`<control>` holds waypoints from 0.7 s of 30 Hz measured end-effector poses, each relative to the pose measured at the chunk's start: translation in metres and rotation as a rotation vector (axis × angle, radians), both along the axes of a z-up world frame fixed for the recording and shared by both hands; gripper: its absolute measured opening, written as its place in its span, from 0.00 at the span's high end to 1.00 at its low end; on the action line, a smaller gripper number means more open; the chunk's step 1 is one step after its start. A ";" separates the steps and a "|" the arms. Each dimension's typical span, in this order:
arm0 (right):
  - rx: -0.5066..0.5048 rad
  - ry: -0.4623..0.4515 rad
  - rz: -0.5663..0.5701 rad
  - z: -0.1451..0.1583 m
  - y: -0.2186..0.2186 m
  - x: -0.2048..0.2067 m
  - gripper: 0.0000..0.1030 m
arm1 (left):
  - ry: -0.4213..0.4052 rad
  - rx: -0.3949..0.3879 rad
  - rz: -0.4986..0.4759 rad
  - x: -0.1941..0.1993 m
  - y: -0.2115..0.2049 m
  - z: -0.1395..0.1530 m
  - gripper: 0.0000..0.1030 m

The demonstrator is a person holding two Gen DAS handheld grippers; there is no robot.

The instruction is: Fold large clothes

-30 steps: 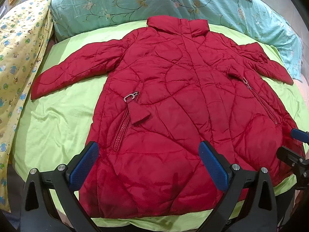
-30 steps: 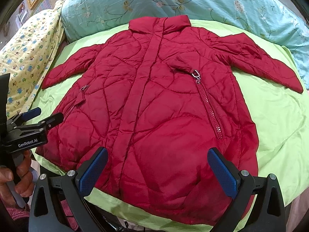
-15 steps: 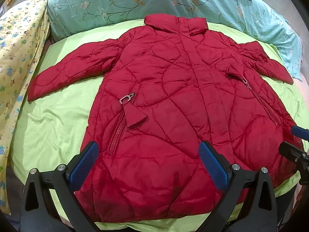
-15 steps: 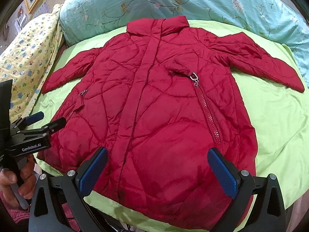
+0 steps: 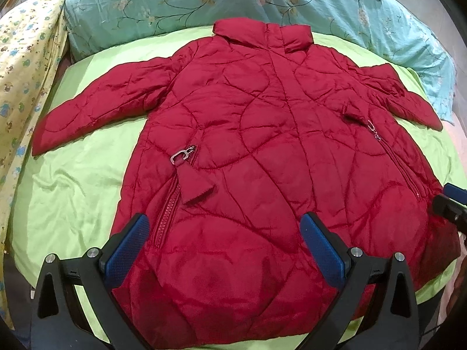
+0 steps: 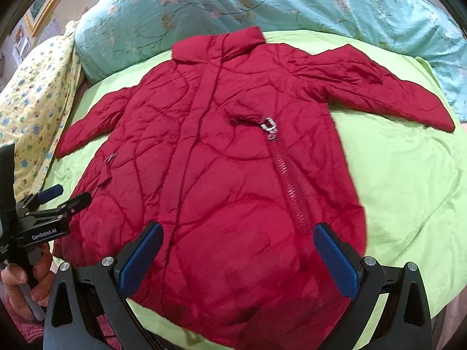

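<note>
Hovering over the hem of the coat (image 5: 262, 151), the left claw (image 5: 224, 250) is standing wide open, its blue pads (image 5: 128, 248) spread apart with only red quilted cloth showing between them. The right claw (image 6: 238, 259) is likewise gaping open above the hem, gripping nothing, its pads (image 6: 335, 259) parted over the lower front. In the right wrist view the left claw is showing at the left edge, a hand (image 6: 20, 280) wrapping its handle, its tips lying just beside the coat's lower left side. In the left wrist view the right claw is peeking in at the right edge, near the coat's lower right side.

The coat is lying flat and face up on the bed, front closed, collar (image 5: 262, 33) pointing away from the claws and hem nearest them. Both sleeves are spreading outward: the left sleeve (image 5: 96, 102) is angling down toward the yellow blanket (image 5: 20, 67), and the right sleeve (image 6: 379, 87) is reaching toward the bed's right side. Two pocket zips are running down the front, each with a metal pull (image 5: 182, 156) at its top end; a small red flap is sitting just below the left pull.

Under the coat a green sheet (image 5: 67, 180) is covering the bed, wrinkling on both sides. A teal floral quilt (image 5: 175, 3) is bunching behind the collar.
</note>
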State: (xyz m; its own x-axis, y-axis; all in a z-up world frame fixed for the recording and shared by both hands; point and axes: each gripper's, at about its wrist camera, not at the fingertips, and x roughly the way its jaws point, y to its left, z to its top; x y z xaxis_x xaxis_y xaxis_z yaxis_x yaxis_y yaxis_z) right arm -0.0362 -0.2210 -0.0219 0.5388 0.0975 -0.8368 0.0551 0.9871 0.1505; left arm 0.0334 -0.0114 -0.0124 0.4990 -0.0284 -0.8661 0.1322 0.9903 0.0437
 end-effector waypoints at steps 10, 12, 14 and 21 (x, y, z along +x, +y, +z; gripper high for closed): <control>0.058 -0.028 -0.095 0.002 -0.049 0.015 0.00 | -0.013 -0.042 0.018 0.018 0.005 -0.001 0.00; 0.064 -0.035 -0.118 0.002 -0.060 0.018 0.00 | -0.010 -0.046 0.023 0.023 0.007 -0.003 0.00; 0.075 -0.054 -0.132 0.003 -0.072 0.021 0.00 | -0.011 -0.051 0.027 0.027 0.008 -0.004 0.00; 0.101 -0.123 -0.256 0.003 -0.141 0.041 0.02 | -0.014 -0.098 0.051 0.042 0.015 -0.005 0.00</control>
